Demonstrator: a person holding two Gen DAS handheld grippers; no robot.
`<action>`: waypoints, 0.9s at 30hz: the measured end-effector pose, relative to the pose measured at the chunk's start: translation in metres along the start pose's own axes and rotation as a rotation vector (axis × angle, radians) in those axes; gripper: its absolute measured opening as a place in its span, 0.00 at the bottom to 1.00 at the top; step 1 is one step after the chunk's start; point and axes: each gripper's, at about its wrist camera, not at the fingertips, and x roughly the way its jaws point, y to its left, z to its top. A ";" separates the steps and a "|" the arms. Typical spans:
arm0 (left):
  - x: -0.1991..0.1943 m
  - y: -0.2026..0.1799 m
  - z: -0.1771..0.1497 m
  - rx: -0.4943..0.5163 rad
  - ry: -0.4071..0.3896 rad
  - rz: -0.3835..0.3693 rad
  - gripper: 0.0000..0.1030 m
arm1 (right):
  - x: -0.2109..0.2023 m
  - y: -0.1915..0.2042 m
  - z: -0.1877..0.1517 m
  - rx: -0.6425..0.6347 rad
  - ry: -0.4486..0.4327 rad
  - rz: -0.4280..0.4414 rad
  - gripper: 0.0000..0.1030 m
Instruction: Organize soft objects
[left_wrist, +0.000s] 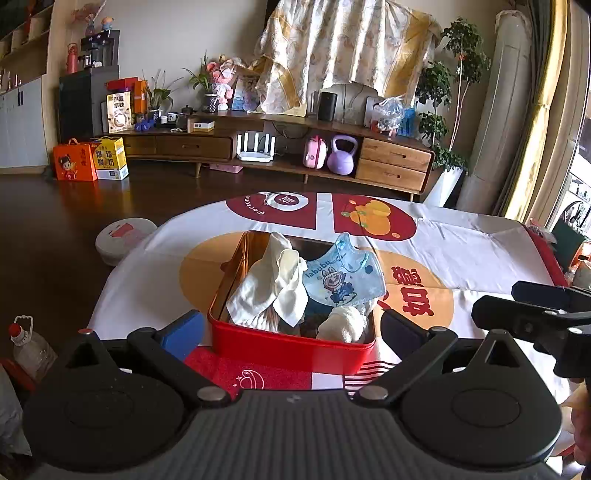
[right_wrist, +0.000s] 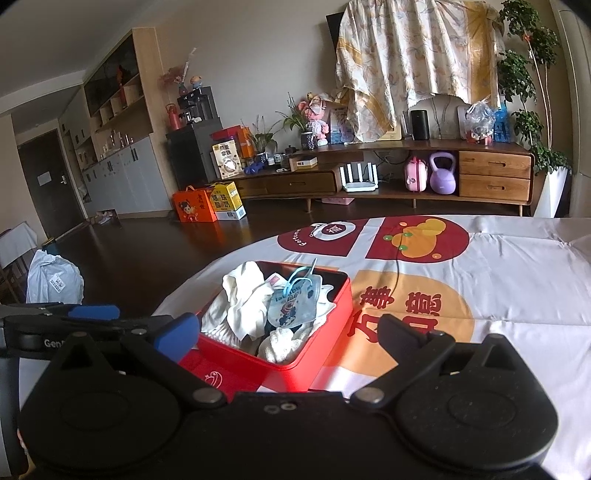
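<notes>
Tablecloth lies bare right of the red tin, which holds cloths. Left gripper and right gripper both gape wide, gripping nothing.

Glossy red metal tin, soft white cloths inside; smooth printed tablecloth; glossy dark wood floor.

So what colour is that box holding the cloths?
Red box, clearest in the left wrist view.

The red tin, heaped with soft cloths above its rim, blocks the table's near middle, while bare tablecloth lies open to its right and beyond it
</notes>
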 end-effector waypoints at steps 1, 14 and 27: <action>0.000 0.000 0.000 -0.001 0.000 0.001 0.99 | 0.001 0.000 0.000 0.000 0.000 -0.001 1.00; -0.001 -0.001 0.000 -0.003 -0.006 -0.010 0.99 | 0.001 0.000 0.000 0.003 0.000 -0.010 1.00; -0.010 -0.005 0.003 0.008 -0.034 -0.013 0.99 | -0.007 0.003 0.000 0.007 -0.019 -0.033 1.00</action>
